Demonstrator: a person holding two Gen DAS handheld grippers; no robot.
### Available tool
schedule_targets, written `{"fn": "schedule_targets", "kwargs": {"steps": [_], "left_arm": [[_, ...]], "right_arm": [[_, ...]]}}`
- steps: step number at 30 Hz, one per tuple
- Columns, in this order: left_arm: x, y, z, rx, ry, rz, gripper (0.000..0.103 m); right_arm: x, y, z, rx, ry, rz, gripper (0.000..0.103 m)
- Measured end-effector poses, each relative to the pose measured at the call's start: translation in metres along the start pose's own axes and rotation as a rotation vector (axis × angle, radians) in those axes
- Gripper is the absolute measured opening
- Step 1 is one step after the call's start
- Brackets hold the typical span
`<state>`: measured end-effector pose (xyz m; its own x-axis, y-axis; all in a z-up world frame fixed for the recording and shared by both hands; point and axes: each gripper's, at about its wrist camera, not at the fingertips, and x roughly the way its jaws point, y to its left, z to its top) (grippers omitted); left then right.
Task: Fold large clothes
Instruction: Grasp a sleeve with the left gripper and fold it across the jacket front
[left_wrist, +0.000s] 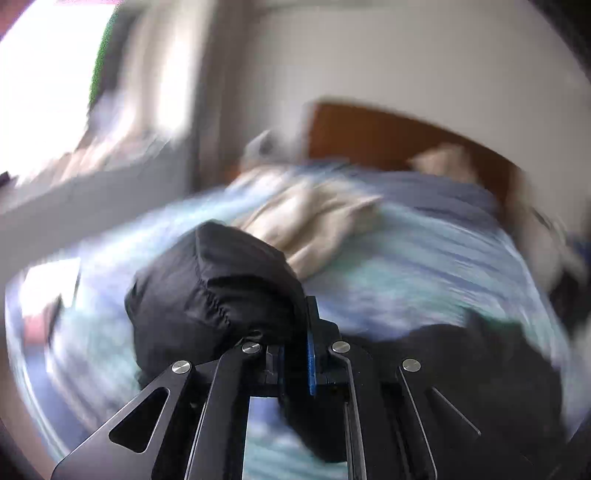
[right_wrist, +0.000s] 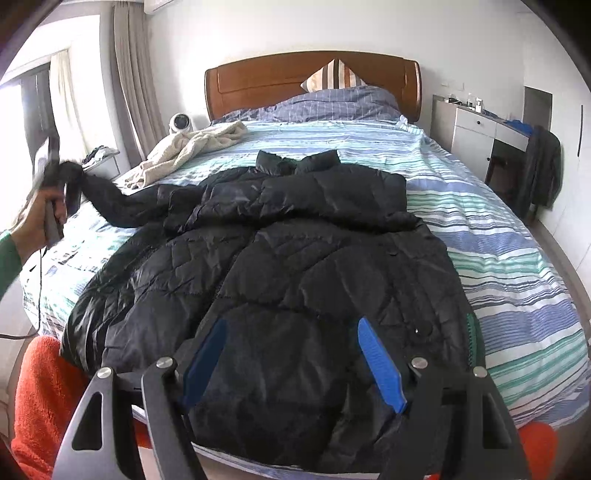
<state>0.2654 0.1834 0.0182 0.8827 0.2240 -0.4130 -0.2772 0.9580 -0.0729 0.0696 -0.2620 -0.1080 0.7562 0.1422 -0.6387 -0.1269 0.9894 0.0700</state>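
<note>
Motion blur smears most of the left wrist view, reducing the bed's striped cover (right_wrist: 480, 229) to streaks and the wooden headboard (right_wrist: 314, 79) to a brown band; only the left gripper (left_wrist: 295, 332) and the cloth in it read sharply. Its jaws are clamped tight on a bunched, stitched cuff of the black puffer jacket (right_wrist: 295, 266), the blue pad (left_wrist: 311, 354) pressed against shiny quilted fabric. Seen from the right wrist, the jacket lies spread along the bed, collar toward the headboard, hem at the foot edge, its diamond-quilted shell crumpled and glossy. One sleeve (right_wrist: 110, 199) stretches off the jacket's left side, lifted clear of the bed to the person's hand (right_wrist: 37, 218), itself blurred, a green cuff cut off at the frame edge. The right gripper (right_wrist: 291, 365) hangs over the jacket's hem with its ribbed blue fingers (right_wrist: 380, 365) spread wide, nothing between them. A cream knitted garment (right_wrist: 192, 147) lies rumpled beyond the jacket's raised sleeve, nearer the headboard. Orange fleece (right_wrist: 44, 398) shows below the foot edge, partly hidden.
</note>
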Motion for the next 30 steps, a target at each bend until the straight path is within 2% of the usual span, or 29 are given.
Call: {"fn": "schedule_targets", "kwargs": {"steps": [3,5,6,9,10,11,13,16,18,20,22,23,26,28,30], "left_arm": [[-0.039,-0.108,0.008,0.309,-0.107,-0.163,0.007],[-0.054,-0.172,-0.007,0.455,-0.108,-0.288,0.007],[-0.057,-0.193,-0.016,0.498,-0.101,-0.327,0.007],[-0.056,-0.262,-0.067,0.623,0.004,-0.449,0.015],[-0.050,-0.280,-0.087,0.649,0.071,-0.486,0.028],[-0.042,-0.296,-0.109,0.672,0.172,-0.533,0.048],[-0.041,-0.311,-0.147,0.699,0.290,-0.576,0.053],[-0.058,-0.304,-0.186,0.738,0.342,-0.593,0.055],[-0.078,-0.282,-0.195,0.731,0.340,-0.595,0.063],[-0.093,-0.257,-0.195,0.696,0.332,-0.592,0.078],[-0.104,-0.226,-0.191,0.633,0.330,-0.578,0.081],[-0.105,-0.218,-0.188,0.609,0.333,-0.566,0.081],[-0.107,-0.171,-0.179,0.514,0.349,-0.512,0.081],[-0.102,-0.141,-0.173,0.436,0.359,-0.477,0.081],[-0.100,-0.121,-0.173,0.373,0.368,-0.455,0.082]], "right_arm": [[-0.004,-0.008,0.002,0.031,-0.017,-0.009,0.075],[-0.008,-0.016,0.002,0.058,-0.029,-0.018,0.075],[-0.010,-0.020,0.002,0.067,-0.033,-0.026,0.075],[-0.012,-0.038,0.004,0.092,-0.042,-0.062,0.075],[-0.012,-0.043,0.006,0.095,-0.046,-0.070,0.075],[-0.013,-0.050,0.009,0.096,-0.055,-0.078,0.075],[-0.009,-0.063,0.018,0.099,-0.060,-0.078,0.075],[0.005,-0.082,0.039,0.114,-0.045,-0.048,0.075],[0.020,-0.092,0.057,0.138,-0.026,0.005,0.075],[0.040,-0.099,0.079,0.182,-0.021,0.110,0.078],[0.077,-0.110,0.104,0.272,0.008,0.247,0.082],[0.095,-0.115,0.112,0.312,0.034,0.267,0.082],[0.145,-0.133,0.122,0.433,0.115,0.194,0.082],[0.169,-0.143,0.121,0.513,0.143,0.217,0.082],[0.193,-0.144,0.120,0.540,0.195,0.216,0.082]]}}
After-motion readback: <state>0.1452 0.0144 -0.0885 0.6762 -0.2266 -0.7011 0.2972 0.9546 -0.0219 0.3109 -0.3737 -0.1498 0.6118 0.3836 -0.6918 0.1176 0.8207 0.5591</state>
